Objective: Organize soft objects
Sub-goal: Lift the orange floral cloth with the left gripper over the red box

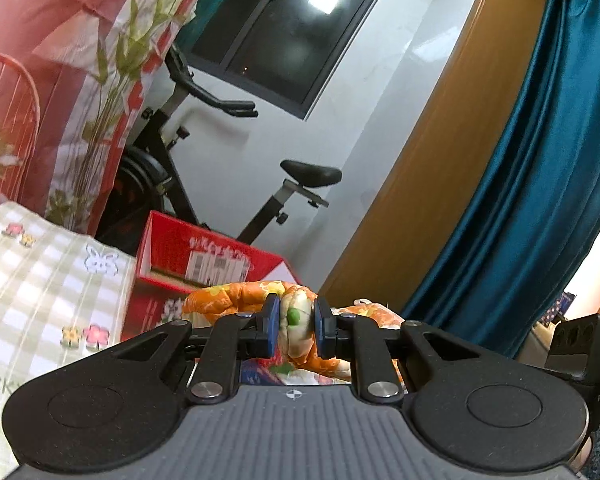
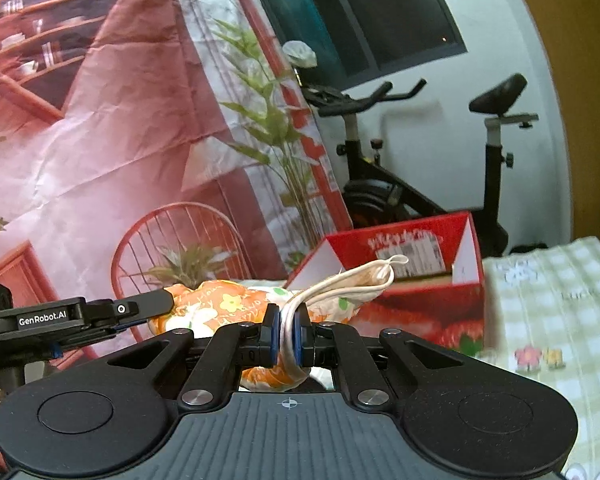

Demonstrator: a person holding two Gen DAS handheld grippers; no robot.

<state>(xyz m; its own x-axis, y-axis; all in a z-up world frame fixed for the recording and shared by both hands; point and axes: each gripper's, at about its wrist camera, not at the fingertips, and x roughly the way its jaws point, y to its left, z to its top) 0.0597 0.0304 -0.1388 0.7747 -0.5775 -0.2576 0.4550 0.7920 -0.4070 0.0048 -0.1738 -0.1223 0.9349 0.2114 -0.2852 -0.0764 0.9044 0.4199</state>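
Observation:
An orange flowered cloth [image 1: 236, 300] with a cream edge hangs between both grippers, lifted off the surface. My left gripper [image 1: 297, 326] is shut on a bunched part of it, its blue pads [image 1: 273, 326] squeezing the fabric. My right gripper [image 2: 287, 334] is shut on the cream hem of the same cloth [image 2: 216, 308], and a loose corner with a loop sticks out to the right. In the right wrist view the left gripper [image 2: 156, 306] reaches in from the left onto the cloth. In the left wrist view, part of the right gripper's body [image 1: 584, 344] shows at the right edge.
A red open cardboard box [image 2: 416, 276] [image 1: 204, 256] stands just behind the cloth. A green checked tablecloth [image 2: 552, 320] [image 1: 40, 300] covers the surface. An exercise bike [image 2: 492, 168] stands by the wall, next to a printed red backdrop [image 2: 100, 120]; a blue curtain [image 1: 532, 184] hangs at right.

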